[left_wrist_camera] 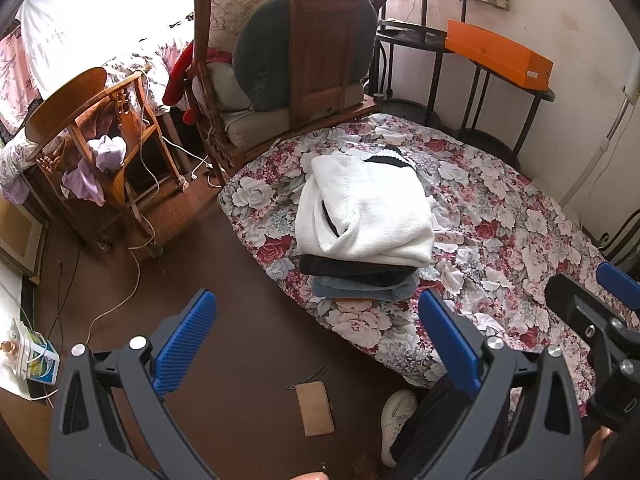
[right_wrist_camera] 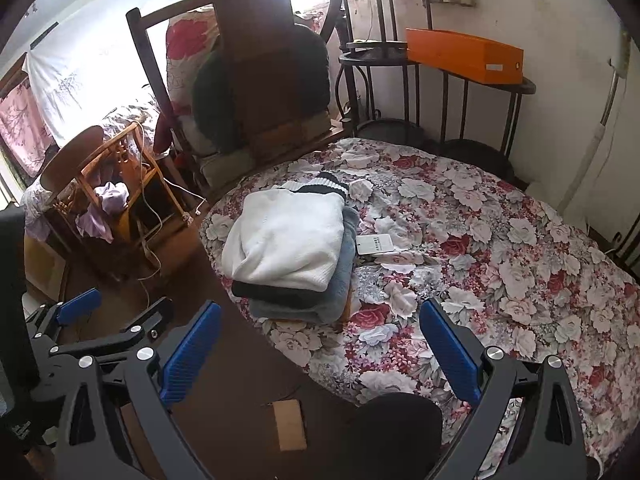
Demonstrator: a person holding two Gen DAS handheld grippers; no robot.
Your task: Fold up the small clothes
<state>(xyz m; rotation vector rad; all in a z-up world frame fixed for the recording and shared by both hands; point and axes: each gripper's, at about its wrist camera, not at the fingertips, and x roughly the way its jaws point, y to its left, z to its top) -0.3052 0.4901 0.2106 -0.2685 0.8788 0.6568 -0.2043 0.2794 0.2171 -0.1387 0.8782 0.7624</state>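
Note:
A stack of folded clothes lies on the flowered bedspread [left_wrist_camera: 500, 216] near its left edge. A white knit sweater [left_wrist_camera: 368, 208] with black stripes is on top, over a black garment [left_wrist_camera: 352, 268] and a blue-grey one [left_wrist_camera: 360, 288]. The stack also shows in the right wrist view [right_wrist_camera: 288, 236], with a white tag [right_wrist_camera: 374, 244] beside it. My left gripper [left_wrist_camera: 316, 344] is open and empty, held back from the stack above the floor. My right gripper [right_wrist_camera: 320, 356] is open and empty, also short of the stack; it shows at the right of the left wrist view [left_wrist_camera: 600, 312].
A tan wallet [left_wrist_camera: 314, 408] lies on the dark wood floor. A wooden chair [left_wrist_camera: 108, 144] with lilac cloth and white cables stands left. A cushioned chair [left_wrist_camera: 280, 80] is behind the bed. An orange box [left_wrist_camera: 500, 54] sits on a black metal shelf. The person's white shoe [left_wrist_camera: 396, 420] is below.

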